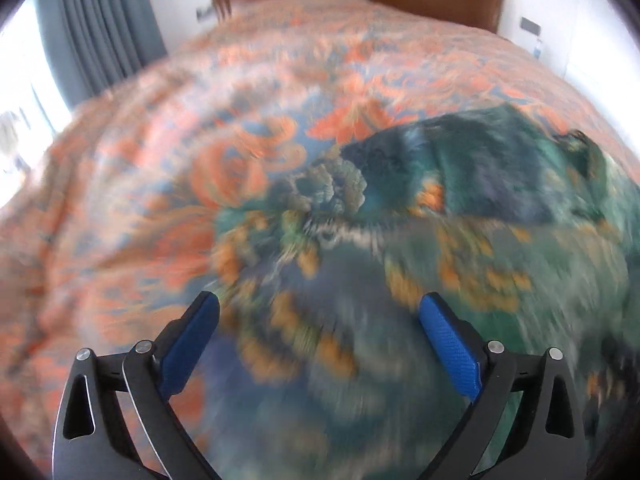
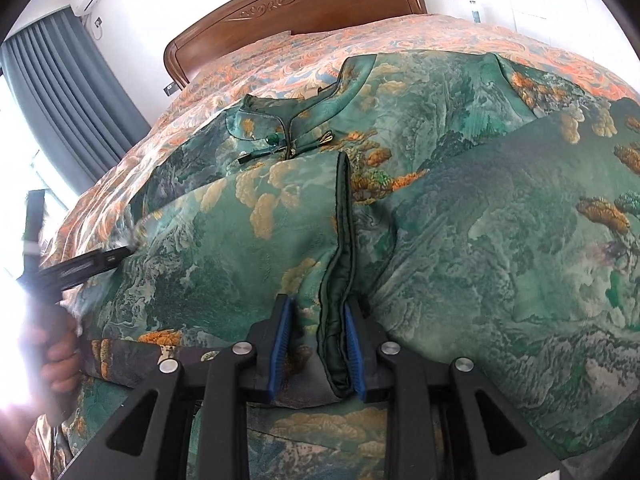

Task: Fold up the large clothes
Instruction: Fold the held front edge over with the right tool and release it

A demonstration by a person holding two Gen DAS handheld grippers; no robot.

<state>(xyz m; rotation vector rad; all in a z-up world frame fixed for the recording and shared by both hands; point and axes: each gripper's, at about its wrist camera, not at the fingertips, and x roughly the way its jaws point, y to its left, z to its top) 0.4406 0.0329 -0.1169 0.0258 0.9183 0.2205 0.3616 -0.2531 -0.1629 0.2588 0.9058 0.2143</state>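
A large green brocade dress with orange and cream tree patterns lies spread on the bed, its collar toward the headboard. A folded panel lies across its lower part. My right gripper is shut on the dark-piped hem edge of that panel. My left gripper is open and empty just above the dress; that view is motion-blurred. The left gripper also shows in the right wrist view at the dress's left edge.
The dress lies on an orange floral bedspread. A brown wooden headboard stands at the far end. Grey curtains and a bright window are to the left. White walls lie behind.
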